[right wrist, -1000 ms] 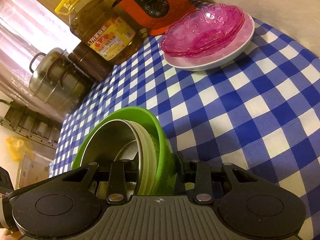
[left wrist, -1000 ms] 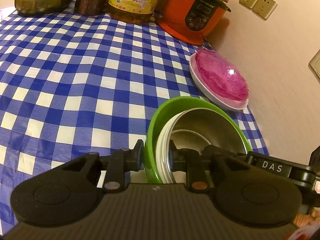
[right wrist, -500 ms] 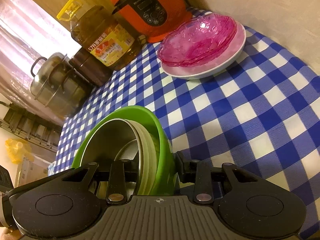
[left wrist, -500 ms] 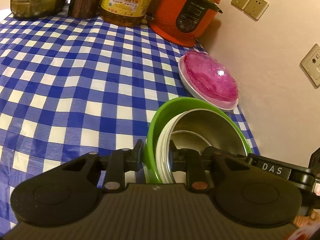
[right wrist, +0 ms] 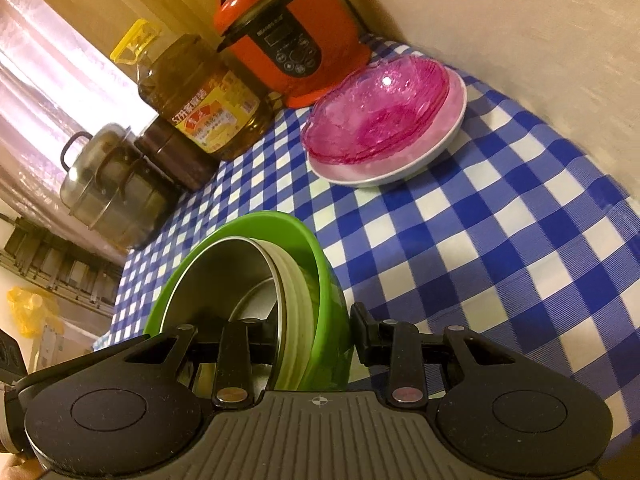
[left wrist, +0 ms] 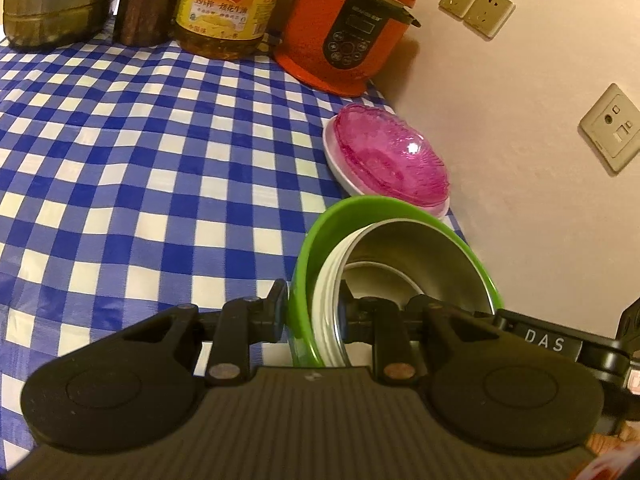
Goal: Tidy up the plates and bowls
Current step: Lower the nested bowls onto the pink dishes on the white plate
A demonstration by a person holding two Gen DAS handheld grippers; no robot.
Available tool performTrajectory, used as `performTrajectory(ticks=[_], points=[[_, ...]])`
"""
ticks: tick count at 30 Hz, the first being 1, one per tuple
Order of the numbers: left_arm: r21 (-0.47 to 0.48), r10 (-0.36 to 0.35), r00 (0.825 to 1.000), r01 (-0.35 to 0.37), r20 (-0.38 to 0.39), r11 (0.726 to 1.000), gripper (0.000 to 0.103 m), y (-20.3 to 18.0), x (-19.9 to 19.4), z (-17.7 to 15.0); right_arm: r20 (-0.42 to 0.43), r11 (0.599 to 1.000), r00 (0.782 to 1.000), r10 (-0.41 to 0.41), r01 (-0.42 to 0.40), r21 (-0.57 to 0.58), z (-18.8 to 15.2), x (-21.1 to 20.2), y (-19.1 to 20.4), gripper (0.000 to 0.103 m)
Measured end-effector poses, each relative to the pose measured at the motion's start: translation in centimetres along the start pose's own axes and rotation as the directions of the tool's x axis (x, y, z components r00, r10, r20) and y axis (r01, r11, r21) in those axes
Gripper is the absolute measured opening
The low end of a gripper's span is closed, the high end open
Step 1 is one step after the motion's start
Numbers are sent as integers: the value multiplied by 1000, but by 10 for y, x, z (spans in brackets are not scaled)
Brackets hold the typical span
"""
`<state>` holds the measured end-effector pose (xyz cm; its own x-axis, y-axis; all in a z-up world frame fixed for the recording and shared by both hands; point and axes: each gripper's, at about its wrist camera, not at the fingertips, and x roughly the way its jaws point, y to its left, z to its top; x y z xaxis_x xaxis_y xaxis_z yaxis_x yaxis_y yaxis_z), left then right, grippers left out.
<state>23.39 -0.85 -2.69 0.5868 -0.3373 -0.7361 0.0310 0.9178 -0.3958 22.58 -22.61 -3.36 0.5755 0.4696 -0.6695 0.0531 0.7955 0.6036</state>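
You've got the nested bowl stack pinched from both sides. L gripper (left wrist: pixel 314 316) is clamped across the stack's left wall: one finger outside the green bowl (left wrist: pixel 304 256), the other inside the steel bowl (left wrist: pixel 424 248), w/ the white bowls (left wrist: pixel 326 296) sandwiched between. R gripper (right wrist: pixel 314 338) does the mirror job on the opposite wall, outer finger against green plastic, inner finger behind the steel rim. Prob. why you're using both: a stack this size, gripped by one rim only, would likely tip or slip, so two opposed pinches keep it level. Whether the stack's base is touching the checked tablecloth (left wrist: pixel 132 168) or off it, can't tell; the grippers hide the bottom.

Just beyond the stack, against the wall, sits the white plate (right wrist: pixel 432 152) carrying the stacked pink glass dishes (right wrist: pixel 380 120). Plates seem sorted there already, so I'd judge the bowl stack is meant to park beside it; free cloth lies between them.

Further back: orange rice cooker (left wrist: pixel 348 28) in the corner, oil jug (left wrist: pixel 228 4) to its left, then a dark brown canister (left wrist: pixel 144 4) and a steel steamer pot (left wrist: pixel 52 0) at the far edge. Wall sockets (left wrist: pixel 476 6) above the cooker.
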Motion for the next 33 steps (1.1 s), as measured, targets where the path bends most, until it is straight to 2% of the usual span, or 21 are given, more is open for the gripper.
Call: performTrajectory(ticks=[33], points=[[87, -79, 997, 78, 1, 993, 21, -66, 33, 46, 67, 999, 997, -36, 34, 26, 59, -29, -27, 34]])
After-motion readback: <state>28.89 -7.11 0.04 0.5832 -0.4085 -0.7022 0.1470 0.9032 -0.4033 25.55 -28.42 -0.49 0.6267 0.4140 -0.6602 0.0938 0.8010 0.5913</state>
